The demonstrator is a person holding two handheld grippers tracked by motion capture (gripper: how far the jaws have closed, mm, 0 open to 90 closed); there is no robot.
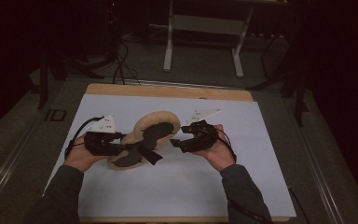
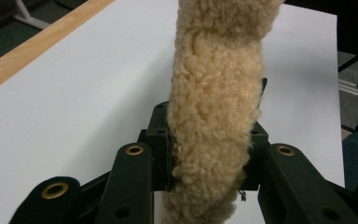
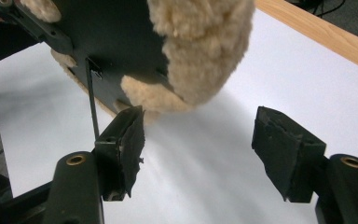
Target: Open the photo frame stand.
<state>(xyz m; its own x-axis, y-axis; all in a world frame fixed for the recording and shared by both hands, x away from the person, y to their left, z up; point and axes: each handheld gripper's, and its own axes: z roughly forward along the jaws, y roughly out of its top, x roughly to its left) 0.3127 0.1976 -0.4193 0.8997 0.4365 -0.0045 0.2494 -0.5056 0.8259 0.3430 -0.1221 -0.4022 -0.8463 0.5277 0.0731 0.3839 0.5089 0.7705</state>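
A fleece pad (image 1: 154, 133) is held up over the middle of the white sheet (image 1: 121, 105), clamped by the left gripper (image 1: 121, 142).

In the left gripper view the pad's woolly edge (image 2: 216, 107) is seen pinched between the two black jaws, standing upright above them. Its dark inner face and a black strap (image 1: 148, 153) are turned toward the right gripper (image 1: 179, 135). The right gripper is held just beside the pad's far end, its jaws spread wide with nothing between them. The sheet lies on a wooden table (image 1: 168, 91), whose far edge is left uncovered.
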